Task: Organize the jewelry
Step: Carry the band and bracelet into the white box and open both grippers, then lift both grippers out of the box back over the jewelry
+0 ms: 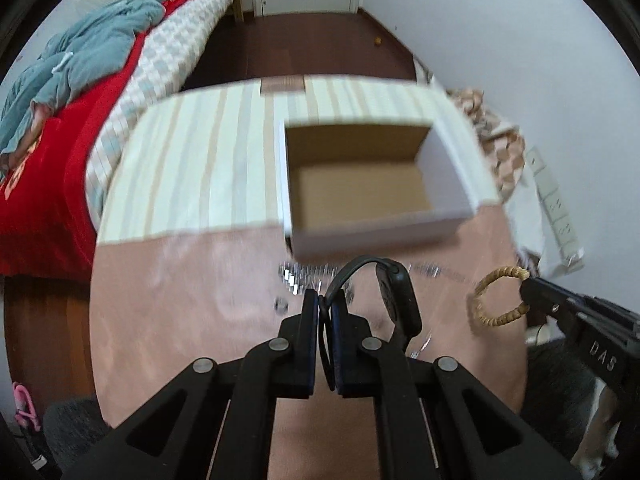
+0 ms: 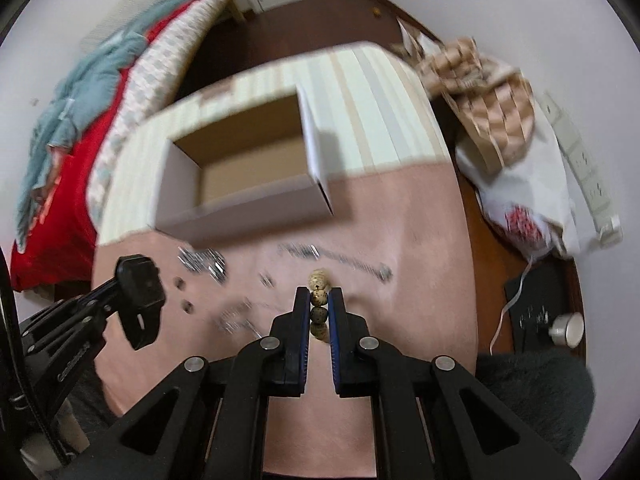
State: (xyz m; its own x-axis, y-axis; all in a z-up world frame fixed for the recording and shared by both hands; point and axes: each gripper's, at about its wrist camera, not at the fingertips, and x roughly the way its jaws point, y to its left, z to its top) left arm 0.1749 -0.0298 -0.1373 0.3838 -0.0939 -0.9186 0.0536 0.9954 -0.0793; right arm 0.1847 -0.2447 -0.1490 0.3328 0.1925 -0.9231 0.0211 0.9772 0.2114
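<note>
Currently carrying: two pieces lifted, both heading for the box.

Left tool (image 1: 325, 304) is clamping the strap of a black watch (image 1: 400, 300), which is hanging just above the table (image 1: 180, 300); right tool (image 2: 319, 300) is pinching a tan beaded bracelet (image 2: 319, 286) between its pads, loop dangling free. Open cardboard box (image 1: 360, 184) is standing ahead of both on the striped cloth (image 1: 192, 160), interior apparently bare. Silver chains (image 2: 202, 260) and small loose pieces are lying on the table short of the box. Step in hand, by judgement: transport. Next move is calling for bringing each piece over the box rim, then parting the pads to drop it inside.
</note>
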